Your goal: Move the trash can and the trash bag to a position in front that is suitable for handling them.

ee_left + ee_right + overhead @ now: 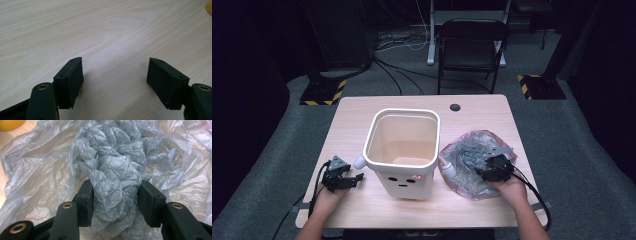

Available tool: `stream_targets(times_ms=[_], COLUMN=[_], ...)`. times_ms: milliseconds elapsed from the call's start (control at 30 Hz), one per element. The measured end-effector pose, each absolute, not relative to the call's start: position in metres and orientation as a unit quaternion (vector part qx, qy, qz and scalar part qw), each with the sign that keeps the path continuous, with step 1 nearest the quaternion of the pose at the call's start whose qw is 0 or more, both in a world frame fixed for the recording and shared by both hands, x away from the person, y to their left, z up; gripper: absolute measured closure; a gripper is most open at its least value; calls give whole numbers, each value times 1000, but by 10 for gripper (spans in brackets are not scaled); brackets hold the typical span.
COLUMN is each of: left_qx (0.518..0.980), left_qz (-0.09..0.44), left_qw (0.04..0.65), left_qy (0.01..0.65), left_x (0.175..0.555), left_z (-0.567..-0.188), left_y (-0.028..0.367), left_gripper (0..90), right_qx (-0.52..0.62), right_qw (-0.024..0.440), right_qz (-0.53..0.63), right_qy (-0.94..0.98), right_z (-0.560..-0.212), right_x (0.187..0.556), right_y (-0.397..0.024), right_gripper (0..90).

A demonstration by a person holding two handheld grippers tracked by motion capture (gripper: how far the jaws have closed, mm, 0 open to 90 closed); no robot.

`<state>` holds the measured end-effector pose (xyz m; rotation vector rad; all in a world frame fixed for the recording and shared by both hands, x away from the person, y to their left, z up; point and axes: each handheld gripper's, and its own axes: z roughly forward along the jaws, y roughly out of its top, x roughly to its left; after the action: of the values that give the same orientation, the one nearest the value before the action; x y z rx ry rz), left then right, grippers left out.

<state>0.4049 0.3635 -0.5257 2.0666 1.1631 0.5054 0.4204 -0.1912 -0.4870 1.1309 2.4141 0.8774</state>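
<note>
Right gripper (113, 202) jaws pinch the crumpled grey plastic bag (112, 170), lying right of the cream bin (402, 152). Left gripper (115, 82) open, empty over the table (100, 30). Best: grab one rim layer, not the wad.

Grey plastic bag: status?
Right tongs shut on crumpled grey plastic bag. Left tongs open over bare wooden table. Cream plastic bin stands between, unlined.

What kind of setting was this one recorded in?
Probably a lab or studio recording space: dark curtained surroundings, cables trailing over grey carpet, hazard-striped stand bases, and a lone folding chair behind the small wooden table.
</note>
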Motion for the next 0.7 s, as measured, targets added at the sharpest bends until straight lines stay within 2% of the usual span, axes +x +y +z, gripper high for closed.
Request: stream_targets(times_ms=[367,700], left_qx=[793,795], left_qz=[149,159], left_qw=[370,384], left_qy=[461,441], left_x=[399,389], left_z=[-515,-491], left_y=[377,377], left_gripper=[369,385], right_qx=[422,433], right_qw=[154,151], right_qz=[324,337], right_qy=[832,823], right_z=[-490,-490], right_x=[405,401], right_y=[-220,-224], right_gripper=[501,496])
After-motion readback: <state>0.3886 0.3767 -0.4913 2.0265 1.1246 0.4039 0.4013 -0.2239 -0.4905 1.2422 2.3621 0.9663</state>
